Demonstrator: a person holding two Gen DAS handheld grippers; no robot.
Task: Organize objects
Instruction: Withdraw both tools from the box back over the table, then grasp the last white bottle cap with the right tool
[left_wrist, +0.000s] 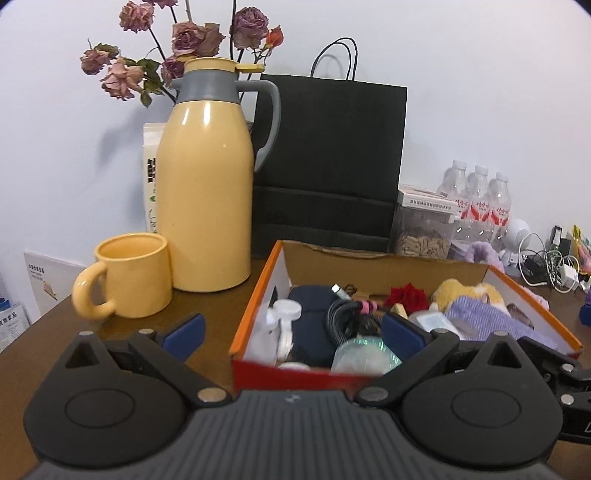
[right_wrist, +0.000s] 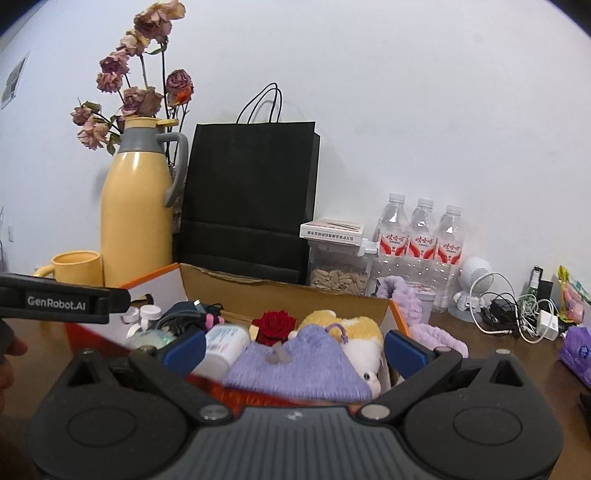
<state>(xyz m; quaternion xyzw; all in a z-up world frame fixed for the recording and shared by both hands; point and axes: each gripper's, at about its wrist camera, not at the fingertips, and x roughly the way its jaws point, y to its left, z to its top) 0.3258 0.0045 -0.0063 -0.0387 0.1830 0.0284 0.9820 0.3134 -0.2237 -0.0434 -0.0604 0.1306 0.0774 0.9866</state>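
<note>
Both the left gripper (left_wrist: 291, 328) and the right gripper (right_wrist: 295, 349) hang with jaws spread and empty. The cluttered box (left_wrist: 255, 295) sits just ahead of both. Likely best: the right descends squarely over the purple knit pouch (right_wrist: 295, 365) between its jaws.

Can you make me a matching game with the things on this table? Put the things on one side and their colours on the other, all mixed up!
Things:
1. thermos jug
2. paper bag
3. rose in the box
4. knitted pouch

Colours:
A. purple
B. red
C. yellow
D. black

Pairs: 1-C, 2-D, 3-B, 4-A
</note>
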